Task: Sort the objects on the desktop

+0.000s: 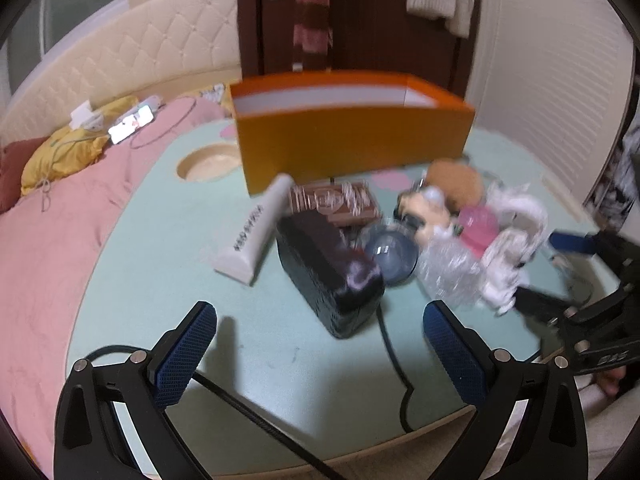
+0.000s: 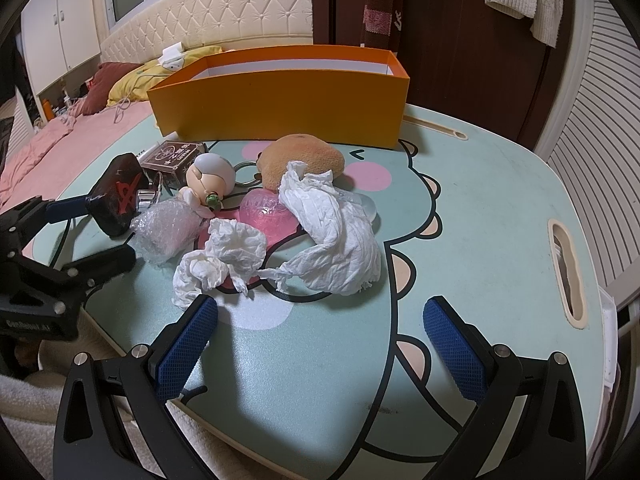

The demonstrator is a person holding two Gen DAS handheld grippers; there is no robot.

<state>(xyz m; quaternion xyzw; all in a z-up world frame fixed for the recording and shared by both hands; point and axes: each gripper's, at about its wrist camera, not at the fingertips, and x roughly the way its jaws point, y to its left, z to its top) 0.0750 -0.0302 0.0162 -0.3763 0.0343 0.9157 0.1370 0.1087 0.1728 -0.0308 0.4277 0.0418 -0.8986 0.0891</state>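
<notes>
We're lined up on the black box (image 1: 328,268), dead ahead at twelve o'clock from our left gripper (image 1: 320,344), lying on the mint tabletop (image 1: 160,280) with one corner pointing back at us. Both blue pads are spread wide with nothing between them, and the box sits just beyond the tips, not touched yet. The left wrist view is blurred, so fine edges are hard to read.

Judging from here, the box looks like the piece to take, and it's bulky. We'd want to close on its narrow sides, not corner to corner. A dark cable (image 1: 390,344) trails from under it toward six o'clock; we'd lift slowly in case it drags.

Around it things crowd in. At ten o'clock lies the white tube (image 1: 256,232), close by but apart from the box as far as we can tell. At twelve a brown patterned carton (image 1: 334,200) sits right against the far end. At two o'clock there's a bluish dome (image 1: 390,254), then bubble wrap (image 2: 166,228).

Over on the right, our right gripper (image 2: 320,344) hangs with pads parted too, holding nothing. The crumpled tissues (image 2: 332,232) sit at twelve, one wad nearly at its left pad. Behind them are the doll head (image 2: 210,178) and the brown plush (image 2: 300,160).

The orange box (image 2: 280,100) waits at the far edge, top uncovered, no contents visible from here. That's our likely drop point.
</notes>
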